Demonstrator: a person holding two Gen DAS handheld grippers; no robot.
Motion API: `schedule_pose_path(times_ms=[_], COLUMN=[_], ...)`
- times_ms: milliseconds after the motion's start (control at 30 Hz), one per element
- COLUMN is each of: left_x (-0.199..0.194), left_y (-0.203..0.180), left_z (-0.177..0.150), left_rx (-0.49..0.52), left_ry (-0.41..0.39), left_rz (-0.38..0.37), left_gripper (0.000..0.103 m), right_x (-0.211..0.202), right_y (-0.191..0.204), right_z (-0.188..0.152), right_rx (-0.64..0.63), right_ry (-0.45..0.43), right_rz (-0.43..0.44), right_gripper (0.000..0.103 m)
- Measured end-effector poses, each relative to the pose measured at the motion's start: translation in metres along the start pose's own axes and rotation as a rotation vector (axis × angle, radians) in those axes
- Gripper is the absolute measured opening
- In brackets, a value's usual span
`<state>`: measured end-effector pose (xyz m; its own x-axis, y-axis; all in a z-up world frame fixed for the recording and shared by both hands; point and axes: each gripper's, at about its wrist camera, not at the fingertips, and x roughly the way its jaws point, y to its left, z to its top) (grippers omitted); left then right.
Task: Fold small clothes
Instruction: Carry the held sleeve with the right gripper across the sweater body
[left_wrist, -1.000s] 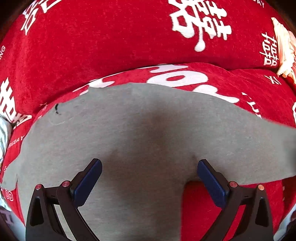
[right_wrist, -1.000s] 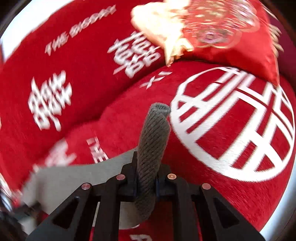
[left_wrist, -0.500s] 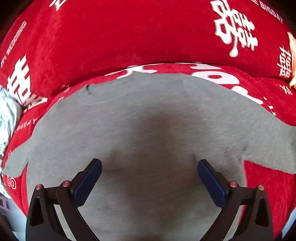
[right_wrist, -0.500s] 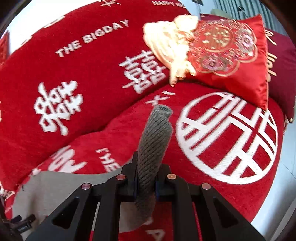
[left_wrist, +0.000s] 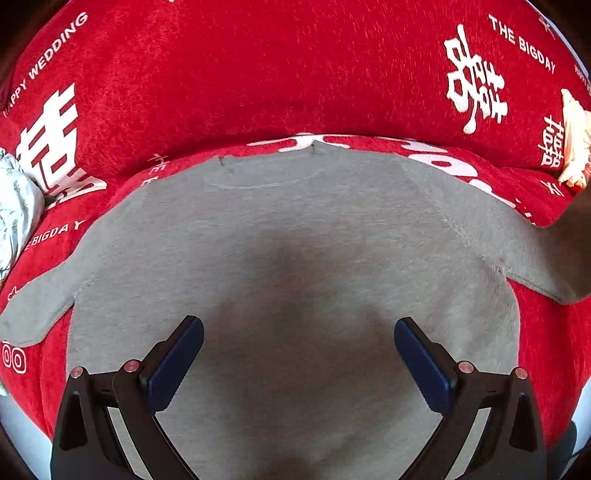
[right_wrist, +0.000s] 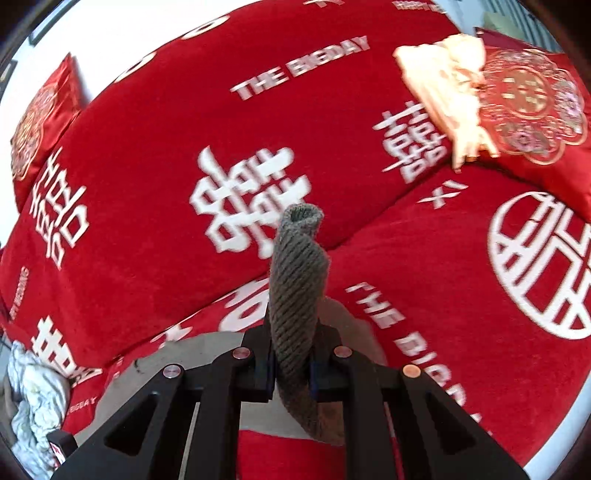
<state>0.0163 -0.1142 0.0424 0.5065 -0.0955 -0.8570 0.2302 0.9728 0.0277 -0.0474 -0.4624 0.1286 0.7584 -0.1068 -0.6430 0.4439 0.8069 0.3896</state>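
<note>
grey top's (left_wrist: 295, 236) hem cut off below (left view), sleeve cuff (right_wrist: 297, 280) base hidden in right claw (right_wrist: 291, 369)

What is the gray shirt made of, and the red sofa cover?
The gray shirt looks like soft matte knit, maybe cotton jersey; its cuff, held by the right gripper, shows ribbed knitting. The red sofa cover looks like fuzzy, velvety plush.

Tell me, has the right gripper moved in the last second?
Yes. The right gripper, shut on the grey cuff, swung left: the embroidered cushion slid toward the right edge.
</note>
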Motion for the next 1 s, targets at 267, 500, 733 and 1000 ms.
schedule_pose_path(times_ms=[267, 500, 733, 1000], left_x=[-0.002, -0.002, 0.002, 0.009], left_y=[0.05, 0.088, 0.117, 0.138], left_z=[-0.012, -0.024, -0.037, -0.047], left_rx=[-0.079, -0.113, -0.147, -0.179], left_ry=[-0.013, -0.022, -0.003, 0.018], left_rz=[-0.029, -0.024, -0.027, -0.033], left_gripper=[0.103, 0.103, 0.103, 0.103], right_x=[0.026, 0.045, 0.06, 0.072], right_y=[0.061, 0.114, 0.167, 0.217], right_z=[-0.018, -0.036, -0.058, -0.075], right_rx=[-0.029, -0.084, -0.152, -0.221], right_ry=[0.089, 0.144, 0.169, 0.192], right_rz=[0.042, 0.048, 0.059, 0.08], right_gripper=[0.014, 0.014, 0.014, 0.014])
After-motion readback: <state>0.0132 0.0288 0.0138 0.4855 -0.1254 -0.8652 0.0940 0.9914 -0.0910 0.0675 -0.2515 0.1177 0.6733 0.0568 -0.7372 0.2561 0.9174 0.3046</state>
